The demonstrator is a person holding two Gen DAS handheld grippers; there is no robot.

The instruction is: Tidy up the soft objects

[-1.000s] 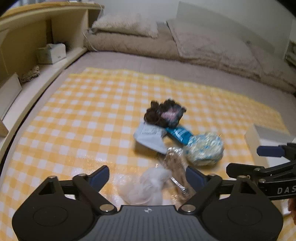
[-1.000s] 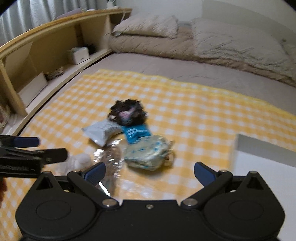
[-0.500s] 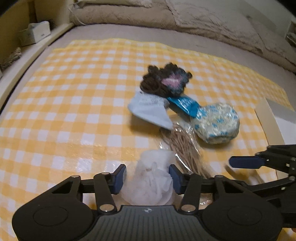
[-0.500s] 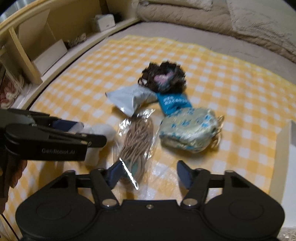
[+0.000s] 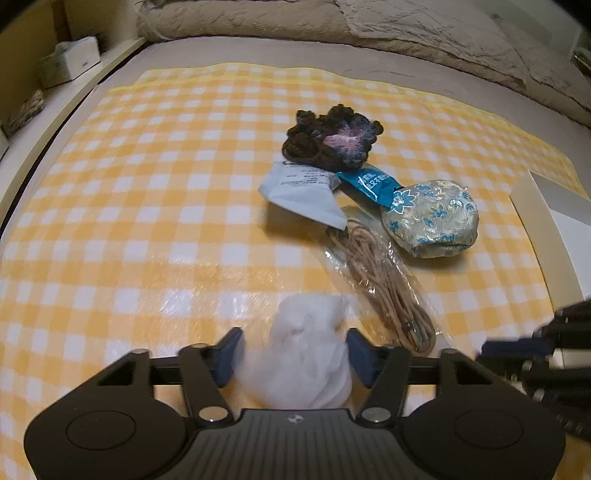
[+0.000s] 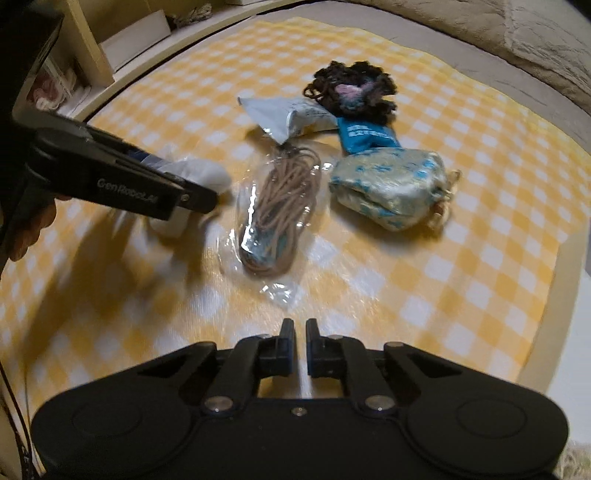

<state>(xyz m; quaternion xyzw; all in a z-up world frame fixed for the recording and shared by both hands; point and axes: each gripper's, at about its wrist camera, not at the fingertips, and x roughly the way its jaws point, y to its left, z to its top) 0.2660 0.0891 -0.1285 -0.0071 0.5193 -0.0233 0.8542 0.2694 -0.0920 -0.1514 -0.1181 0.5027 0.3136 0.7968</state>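
Observation:
A white cotton wad (image 5: 301, 350) sits between the fingers of my left gripper (image 5: 295, 352), which is shut on it; the wad also shows in the right wrist view (image 6: 201, 173). A bagged tan cord (image 5: 384, 280) (image 6: 280, 206), a blue-floral pouch (image 5: 432, 218) (image 6: 391, 188), a teal packet (image 5: 371, 184), a white sachet (image 5: 303, 192) and a dark crocheted flower (image 5: 332, 138) lie on the yellow checked mat (image 5: 147, 221). My right gripper (image 6: 301, 349) is shut and empty, just short of the cord bag.
A white box (image 5: 554, 229) stands at the mat's right edge. A wooden shelf (image 6: 122, 48) with boxes runs along the left. Beige bedding (image 5: 369, 26) lies beyond the mat.
My left gripper has moved in and closed on the white wad. My right gripper has lowered toward the mat and closed from open to shut.

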